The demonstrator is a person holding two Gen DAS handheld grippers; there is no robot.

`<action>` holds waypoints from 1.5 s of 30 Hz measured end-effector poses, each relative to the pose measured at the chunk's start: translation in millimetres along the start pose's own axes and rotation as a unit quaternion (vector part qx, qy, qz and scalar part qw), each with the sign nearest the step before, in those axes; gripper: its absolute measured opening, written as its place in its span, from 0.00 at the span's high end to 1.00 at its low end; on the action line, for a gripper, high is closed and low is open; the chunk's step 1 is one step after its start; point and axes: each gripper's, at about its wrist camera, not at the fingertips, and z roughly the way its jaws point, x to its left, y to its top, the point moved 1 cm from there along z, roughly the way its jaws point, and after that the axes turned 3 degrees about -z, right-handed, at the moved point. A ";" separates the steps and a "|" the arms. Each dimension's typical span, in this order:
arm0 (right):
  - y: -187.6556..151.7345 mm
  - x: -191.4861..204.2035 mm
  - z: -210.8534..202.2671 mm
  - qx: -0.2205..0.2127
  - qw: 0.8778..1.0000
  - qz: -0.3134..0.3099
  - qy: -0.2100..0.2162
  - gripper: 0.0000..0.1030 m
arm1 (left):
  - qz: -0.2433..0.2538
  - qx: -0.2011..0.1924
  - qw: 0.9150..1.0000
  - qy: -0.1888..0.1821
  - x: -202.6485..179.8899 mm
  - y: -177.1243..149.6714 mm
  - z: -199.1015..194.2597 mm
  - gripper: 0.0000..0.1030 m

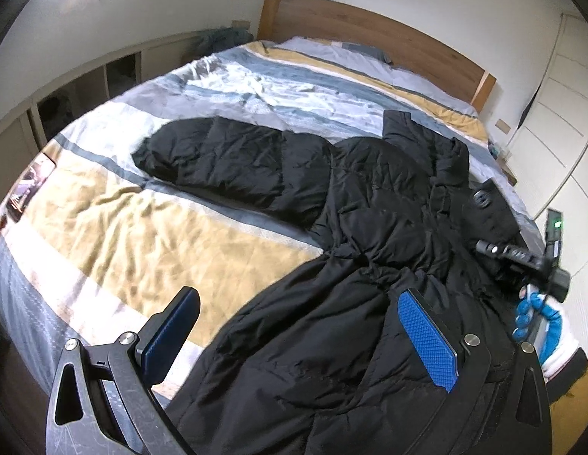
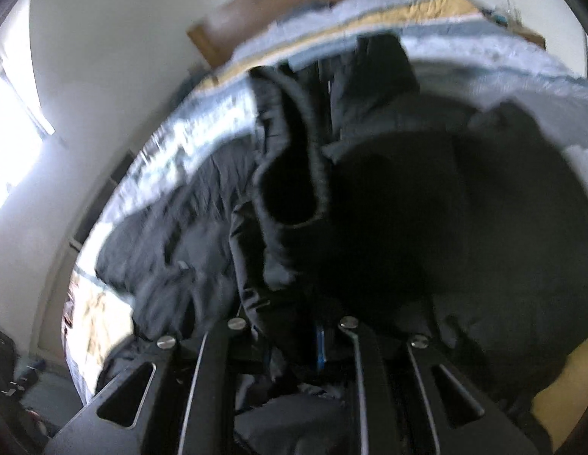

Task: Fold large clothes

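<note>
A black padded jacket (image 1: 354, 235) lies spread on the striped bed cover (image 1: 116, 235), one sleeve (image 1: 233, 167) stretched out to the left. My left gripper (image 1: 297, 333) is open and empty, hovering above the jacket's lower left part, its blue pads wide apart. My right gripper (image 2: 294, 326) is shut on a fold of the black jacket (image 2: 279, 235), which fills most of the blurred right wrist view. The right gripper also shows in the left wrist view (image 1: 521, 258) at the jacket's right edge, held by a blue-and-white gloved hand (image 1: 540, 318).
The bed has a wooden headboard (image 1: 369, 26) at the far end. Low open shelves (image 1: 85, 91) run along the left wall. White cupboard doors (image 1: 559, 113) stand on the right. A flat dark object (image 1: 28, 185) lies on the bed's left edge.
</note>
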 end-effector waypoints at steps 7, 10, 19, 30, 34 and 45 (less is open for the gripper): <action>-10.2 6.7 16.2 0.049 0.999 -0.004 -0.002 0.35 | -0.016 -0.043 0.999 0.004 2.5 9.1 -40.8 0.00; -8.2 23.1 -3.8 0.044 0.999 -0.018 0.002 0.32 | -0.004 -0.049 0.999 -0.005 -7.7 20.0 -68.4 0.01; -0.5 48.3 -117.1 -0.032 0.998 -0.044 0.017 0.32 | 0.011 -0.080 0.997 -0.004 -32.9 54.5 -137.8 0.00; 3.3 2.3 -171.1 -0.082 0.991 -0.077 -0.074 0.32 | -0.006 -0.066 0.998 0.019 -43.7 83.4 -71.0 0.00; 9.3 -38.8 -147.2 -0.087 0.987 -0.065 -0.120 0.32 | 0.024 -0.062 0.998 0.022 -77.0 87.9 -15.2 0.00; 31.7 -102.2 -89.4 -0.108 0.978 -0.103 -0.148 0.32 | 0.102 0.006 0.993 -0.060 -225.3 65.9 160.6 0.01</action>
